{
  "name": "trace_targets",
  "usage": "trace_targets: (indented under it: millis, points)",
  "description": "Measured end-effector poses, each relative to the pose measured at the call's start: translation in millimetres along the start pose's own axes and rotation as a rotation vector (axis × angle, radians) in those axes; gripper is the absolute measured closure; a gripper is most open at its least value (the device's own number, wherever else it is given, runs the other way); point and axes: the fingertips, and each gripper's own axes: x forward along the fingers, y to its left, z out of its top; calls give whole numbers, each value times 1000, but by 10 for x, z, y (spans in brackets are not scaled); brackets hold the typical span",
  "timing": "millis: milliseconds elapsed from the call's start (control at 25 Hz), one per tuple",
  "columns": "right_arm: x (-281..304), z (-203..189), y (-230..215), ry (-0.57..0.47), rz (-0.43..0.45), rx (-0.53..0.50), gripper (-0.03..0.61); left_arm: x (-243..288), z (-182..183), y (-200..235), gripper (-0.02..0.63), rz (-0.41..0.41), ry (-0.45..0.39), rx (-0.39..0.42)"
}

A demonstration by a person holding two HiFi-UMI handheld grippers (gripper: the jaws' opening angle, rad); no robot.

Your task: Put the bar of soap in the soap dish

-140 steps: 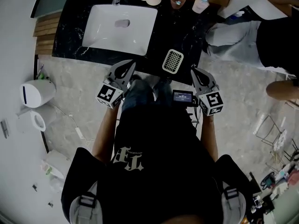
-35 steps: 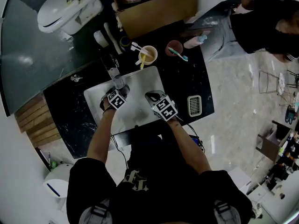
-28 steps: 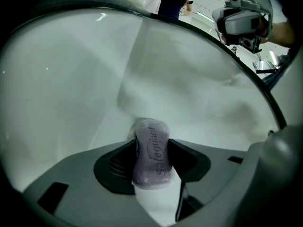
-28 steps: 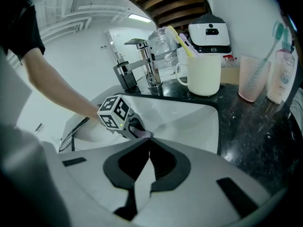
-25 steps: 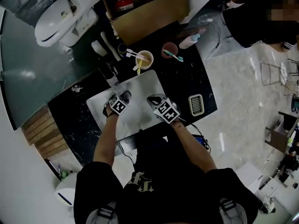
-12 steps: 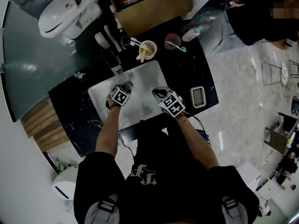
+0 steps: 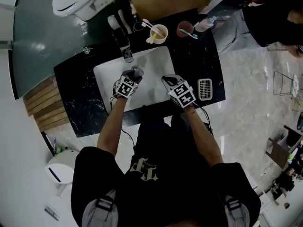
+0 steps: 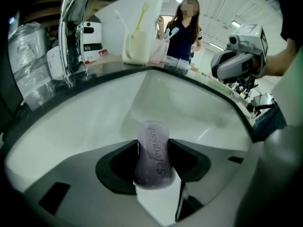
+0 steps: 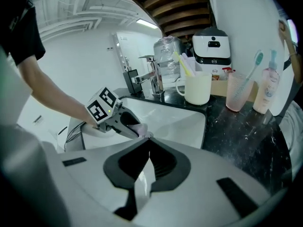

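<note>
Both forearms reach forward over the white sink (image 7: 156, 63). The left gripper (image 7: 136, 72) hangs above the basin just in front of the faucet (image 7: 124, 48), while the right gripper (image 7: 166, 78) hovers by the basin's right edge, near the slotted soap dish (image 7: 205, 89) on the black counter. Only the left gripper view shows the lilac bar of soap (image 8: 154, 155) standing on end, pinched between that gripper's jaws. The right gripper view shows its own jaws pressed together with nothing between them. About five seconds ago both grippers were held back from the counter, in front of the person's body.
</note>
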Motion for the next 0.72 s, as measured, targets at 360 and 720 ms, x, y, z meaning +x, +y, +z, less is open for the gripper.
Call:
trace_targets:
  millis: [360,720]
  points:
    - [-697,229,-49,-154,117,-83,570,-529,686,-737,410,122,-196,-128]
    - [-1623,-140,-681,-193,229,-105,570,-613,1332,-1733,410,281,-369,-367]
